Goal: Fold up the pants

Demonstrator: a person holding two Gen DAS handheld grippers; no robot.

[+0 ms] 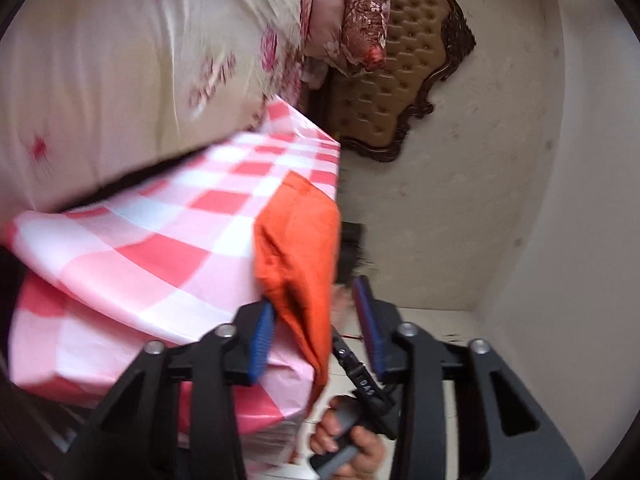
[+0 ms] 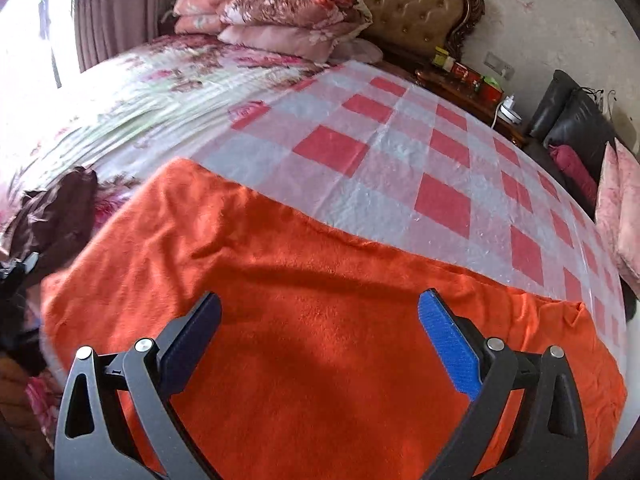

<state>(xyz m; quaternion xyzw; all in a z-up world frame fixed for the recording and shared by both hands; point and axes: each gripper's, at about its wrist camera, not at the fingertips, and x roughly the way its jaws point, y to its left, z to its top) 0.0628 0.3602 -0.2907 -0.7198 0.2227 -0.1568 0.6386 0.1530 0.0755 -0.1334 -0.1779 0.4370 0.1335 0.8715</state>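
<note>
Here, orange pants (image 2: 320, 320) spread along the bed's near edge.
Right gripper (image 2: 320, 320) hovers wide above them; left gripper (image 1: 316, 332), also wide, seemingly straddles their hanging end.

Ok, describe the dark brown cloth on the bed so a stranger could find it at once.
Start from the bed with the flowered cover and the padded headboard. Follow the orange pants, spread on the pink checked sheet, to their left end. The brown cloth lies crumpled just past it on the flowered cover: the only dark, shiny heap there.
</note>
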